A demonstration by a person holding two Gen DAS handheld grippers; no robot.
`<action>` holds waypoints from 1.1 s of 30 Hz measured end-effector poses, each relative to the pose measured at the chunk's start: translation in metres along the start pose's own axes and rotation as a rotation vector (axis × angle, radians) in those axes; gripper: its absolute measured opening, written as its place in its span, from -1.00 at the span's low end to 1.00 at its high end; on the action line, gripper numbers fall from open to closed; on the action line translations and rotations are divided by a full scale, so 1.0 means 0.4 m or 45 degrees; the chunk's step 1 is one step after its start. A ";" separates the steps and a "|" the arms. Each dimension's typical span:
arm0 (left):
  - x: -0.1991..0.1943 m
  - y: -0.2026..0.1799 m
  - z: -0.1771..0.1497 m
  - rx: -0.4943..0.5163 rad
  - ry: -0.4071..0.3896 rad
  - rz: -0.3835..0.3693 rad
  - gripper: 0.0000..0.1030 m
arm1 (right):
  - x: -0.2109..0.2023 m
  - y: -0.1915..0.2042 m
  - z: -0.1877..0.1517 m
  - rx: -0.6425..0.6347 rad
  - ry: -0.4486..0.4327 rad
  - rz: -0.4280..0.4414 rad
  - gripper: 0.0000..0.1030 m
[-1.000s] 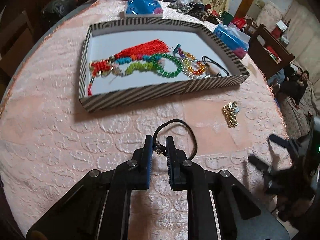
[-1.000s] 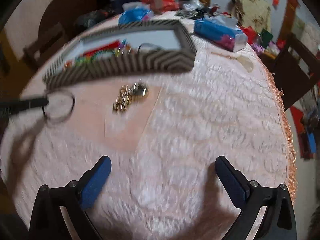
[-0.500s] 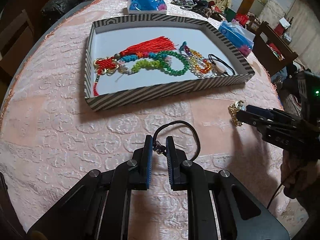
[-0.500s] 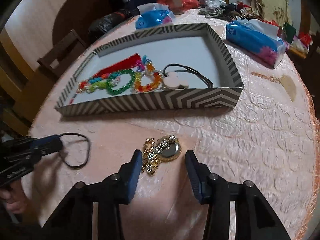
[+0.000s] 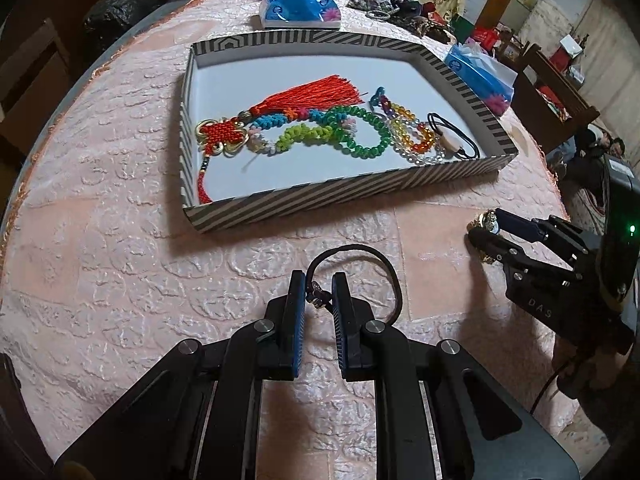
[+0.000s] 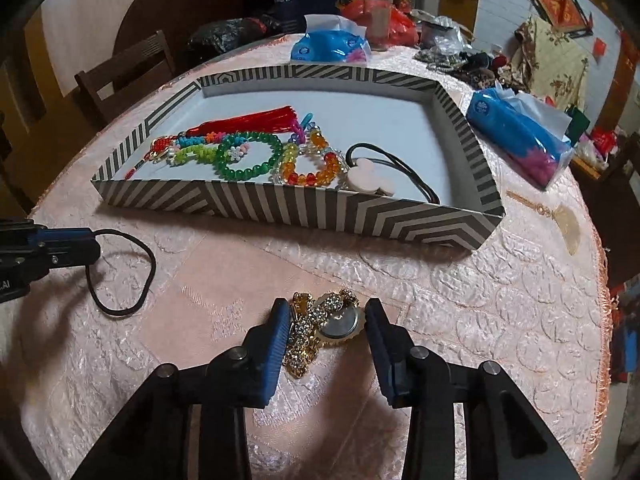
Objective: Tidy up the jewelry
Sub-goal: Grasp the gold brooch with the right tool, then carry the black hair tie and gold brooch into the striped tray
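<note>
My left gripper point(image 5: 319, 280) is shut on the small metal charm of a black cord loop point(image 5: 394, 274), which lies on the pink tablecloth; it also shows in the right wrist view point(image 6: 132, 272). My right gripper point(image 6: 325, 309) is open, its fingers on either side of a gold rhinestone watch point(image 6: 320, 322) that lies on the cloth; it also shows in the left wrist view point(image 5: 486, 226). A striped tray point(image 5: 340, 198) beyond holds a red tassel knot point(image 5: 304, 98), a green bead bracelet point(image 5: 360, 128), a rainbow bead bracelet point(image 6: 308, 164) and a black cord with a white pendant point(image 6: 370, 174).
Blue tissue packs lie behind the tray point(image 5: 300, 8) and at its right point(image 6: 520, 136). A pale fan-shaped charm point(image 6: 568, 224) lies near the table's right edge. A wooden chair point(image 6: 124, 72) stands at the far left. Clutter fills the table's far side.
My right gripper has moved in low over the gold watch and its fingers have narrowed around it. My left gripper has stayed shut on the cord's charm.
</note>
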State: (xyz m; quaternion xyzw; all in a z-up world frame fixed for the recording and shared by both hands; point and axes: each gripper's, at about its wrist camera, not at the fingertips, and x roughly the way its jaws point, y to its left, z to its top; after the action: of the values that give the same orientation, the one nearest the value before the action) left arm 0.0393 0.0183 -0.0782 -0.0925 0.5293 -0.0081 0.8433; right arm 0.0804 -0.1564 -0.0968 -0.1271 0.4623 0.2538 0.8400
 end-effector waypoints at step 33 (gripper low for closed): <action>-0.089 -0.142 0.005 0.136 -0.108 -0.058 -0.77 | -0.301 -0.068 -0.043 0.218 -0.192 0.203 -0.76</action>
State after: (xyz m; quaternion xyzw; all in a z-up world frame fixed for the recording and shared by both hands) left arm 0.0301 -0.0333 -0.0362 -0.0598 0.4897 -0.0516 0.8683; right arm 0.0296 -0.2243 -0.0055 0.0014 0.4265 0.2882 0.8574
